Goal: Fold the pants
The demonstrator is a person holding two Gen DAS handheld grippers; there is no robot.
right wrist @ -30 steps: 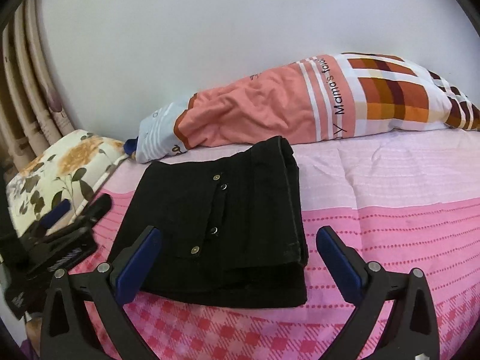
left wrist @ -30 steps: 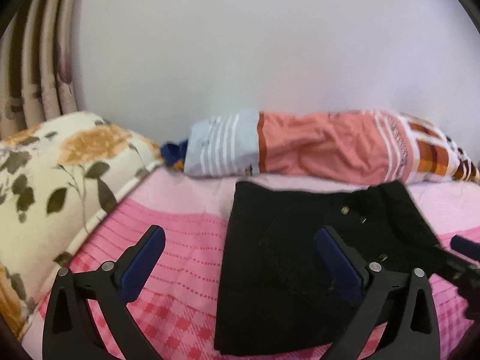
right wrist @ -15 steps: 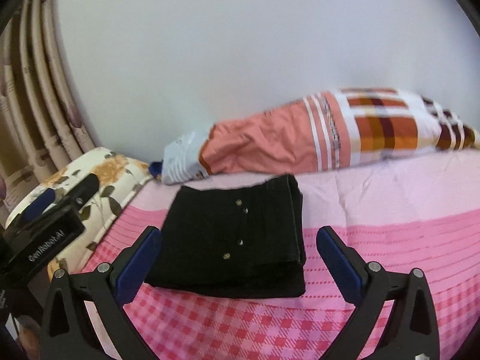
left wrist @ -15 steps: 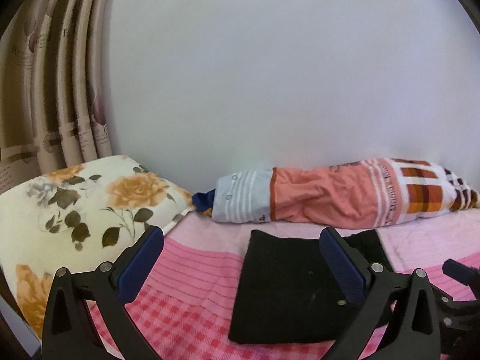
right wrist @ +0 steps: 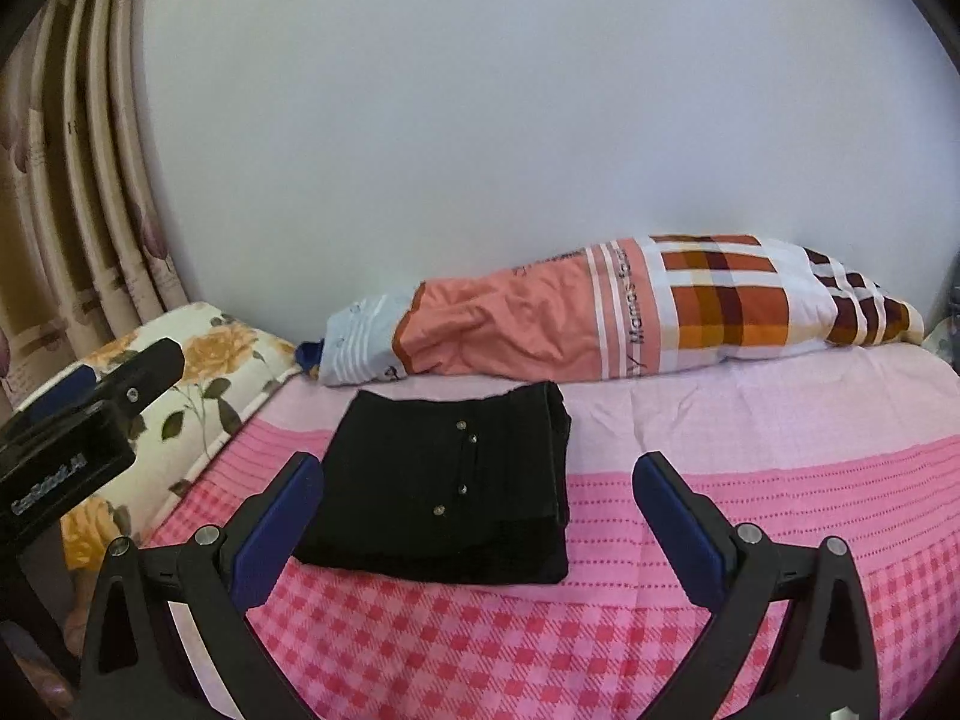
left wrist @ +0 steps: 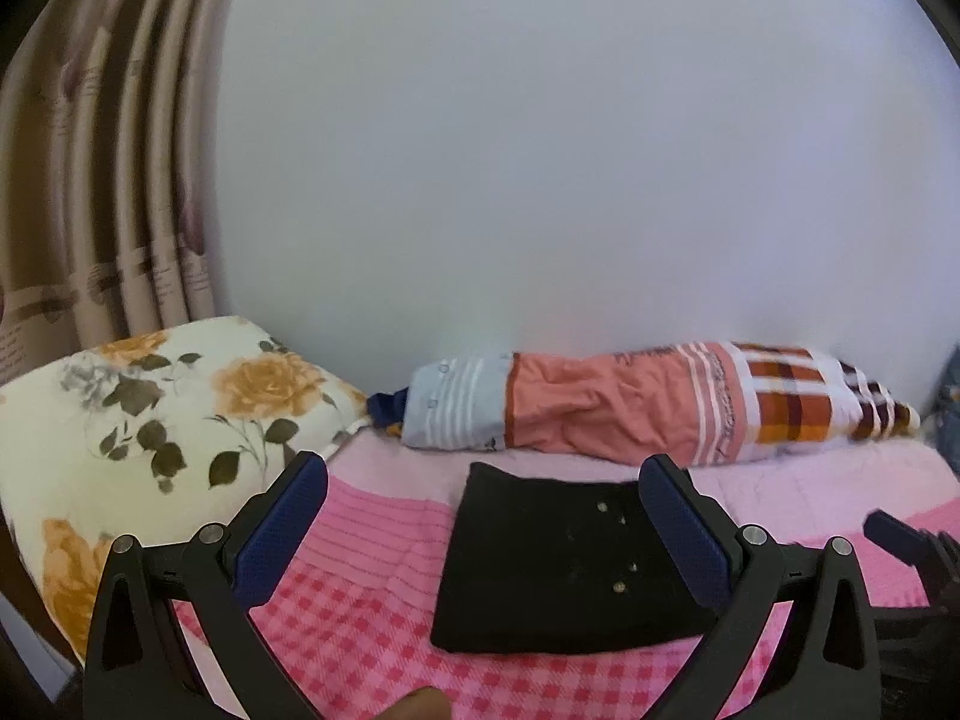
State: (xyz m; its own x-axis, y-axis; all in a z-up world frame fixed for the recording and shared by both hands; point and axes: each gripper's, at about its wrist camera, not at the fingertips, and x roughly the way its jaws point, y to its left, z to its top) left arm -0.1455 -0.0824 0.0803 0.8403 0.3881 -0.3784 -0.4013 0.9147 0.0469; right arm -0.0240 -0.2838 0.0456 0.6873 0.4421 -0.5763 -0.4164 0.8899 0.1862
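The black pants [left wrist: 558, 564] lie folded into a compact rectangle on the pink bedspread, metal studs facing up; they also show in the right wrist view [right wrist: 444, 486]. My left gripper [left wrist: 480, 531] is open and empty, held above and in front of the pants. My right gripper [right wrist: 480, 519] is open and empty, also back from the pants. The left gripper's body shows at the left of the right wrist view [right wrist: 78, 438]. The right gripper's tip shows at the right edge of the left wrist view [left wrist: 900, 537].
The pink checked bedspread [right wrist: 750, 480] covers the bed. A long orange, white and plaid pillow [right wrist: 600, 312] lies against the wall behind the pants. A floral pillow [left wrist: 150, 420] sits at the left, with curtains [left wrist: 90, 180] behind it.
Both grippers have pulled back and up from the folded pants, which now look smaller and farther away. The pants have stayed in place.
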